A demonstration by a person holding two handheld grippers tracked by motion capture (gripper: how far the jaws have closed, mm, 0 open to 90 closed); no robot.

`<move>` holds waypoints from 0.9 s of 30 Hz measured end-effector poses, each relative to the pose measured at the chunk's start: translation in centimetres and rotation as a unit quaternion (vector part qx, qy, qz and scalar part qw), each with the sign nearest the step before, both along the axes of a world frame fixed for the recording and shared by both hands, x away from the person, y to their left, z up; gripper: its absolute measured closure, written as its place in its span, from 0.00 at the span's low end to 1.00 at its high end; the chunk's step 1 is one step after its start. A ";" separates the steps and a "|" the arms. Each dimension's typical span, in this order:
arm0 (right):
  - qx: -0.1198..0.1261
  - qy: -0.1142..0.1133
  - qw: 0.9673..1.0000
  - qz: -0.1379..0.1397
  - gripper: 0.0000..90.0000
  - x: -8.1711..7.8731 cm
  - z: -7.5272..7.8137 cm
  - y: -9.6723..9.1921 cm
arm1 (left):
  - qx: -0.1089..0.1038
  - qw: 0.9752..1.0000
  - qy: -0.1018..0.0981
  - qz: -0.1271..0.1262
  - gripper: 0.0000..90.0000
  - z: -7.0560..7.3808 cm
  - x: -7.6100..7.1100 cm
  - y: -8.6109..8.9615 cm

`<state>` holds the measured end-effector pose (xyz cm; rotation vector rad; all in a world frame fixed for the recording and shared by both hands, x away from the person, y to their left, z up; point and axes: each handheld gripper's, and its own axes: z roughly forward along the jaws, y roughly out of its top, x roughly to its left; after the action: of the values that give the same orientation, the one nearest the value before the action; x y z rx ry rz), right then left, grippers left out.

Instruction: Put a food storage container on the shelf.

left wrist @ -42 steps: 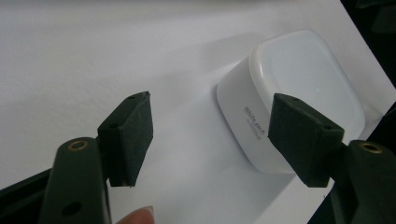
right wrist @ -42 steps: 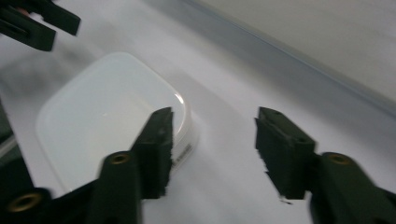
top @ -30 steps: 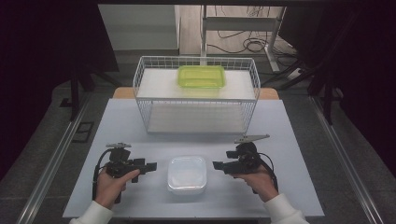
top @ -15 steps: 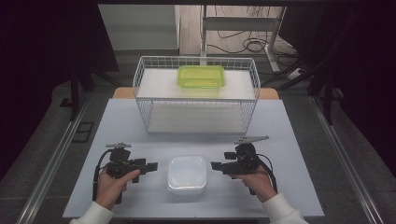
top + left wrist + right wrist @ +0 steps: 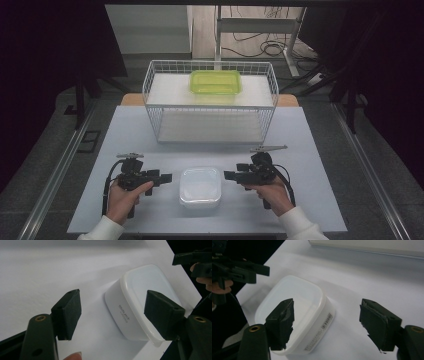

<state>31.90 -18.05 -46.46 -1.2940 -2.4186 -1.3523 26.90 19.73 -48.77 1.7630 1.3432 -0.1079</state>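
A white lidded plastic container [image 5: 200, 186] sits near the table's front edge, between both hands. My left gripper [image 5: 166, 177] is just left of it, jaws open and pointing at its side; in the left gripper view the container [image 5: 140, 302] lies ahead between the spread jaws. My right gripper [image 5: 229, 175] is just right of it, also open; in the right gripper view the container [image 5: 294, 312] lies ahead at the left, partly behind the left jaw. Neither gripper holds anything.
A white wire basket [image 5: 210, 102] stands at the back of the white table [image 5: 310, 145], with a green lidded container [image 5: 215, 81] on its upper shelf. The other hand's gripper [image 5: 237, 268] appears beyond the white container in the right gripper view.
Both grippers have edged slightly inward toward the white container. The container has not moved.
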 end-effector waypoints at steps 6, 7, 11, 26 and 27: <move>0.014 0.022 1.000 0.002 0.39 0.3 -0.5 0.4 | -0.021 1.000 0.016 -0.003 0.33 -0.3 0.3 -0.6; 0.013 0.027 1.000 0.004 0.40 0.2 -0.6 0.5 | -0.026 0.999 0.020 -0.003 0.33 -0.4 0.4 -0.8; 0.013 0.042 0.999 0.006 0.43 0.0 -1.0 0.9 | -0.036 0.999 0.037 -0.005 0.35 -0.9 0.4 -1.0; 0.028 0.089 0.996 0.012 0.53 -0.4 -2.9 1.5 | -0.086 0.993 0.079 -0.015 0.42 -1.9 0.7 -1.5; 0.031 0.092 0.995 0.011 0.54 -0.4 -2.9 1.4 | -0.090 0.992 0.083 -0.018 0.43 -2.0 0.7 -1.5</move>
<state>31.53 -16.63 -49.38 -1.3110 -2.2443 -1.2323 27.59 18.23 -50.82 1.6544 1.3734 -0.3931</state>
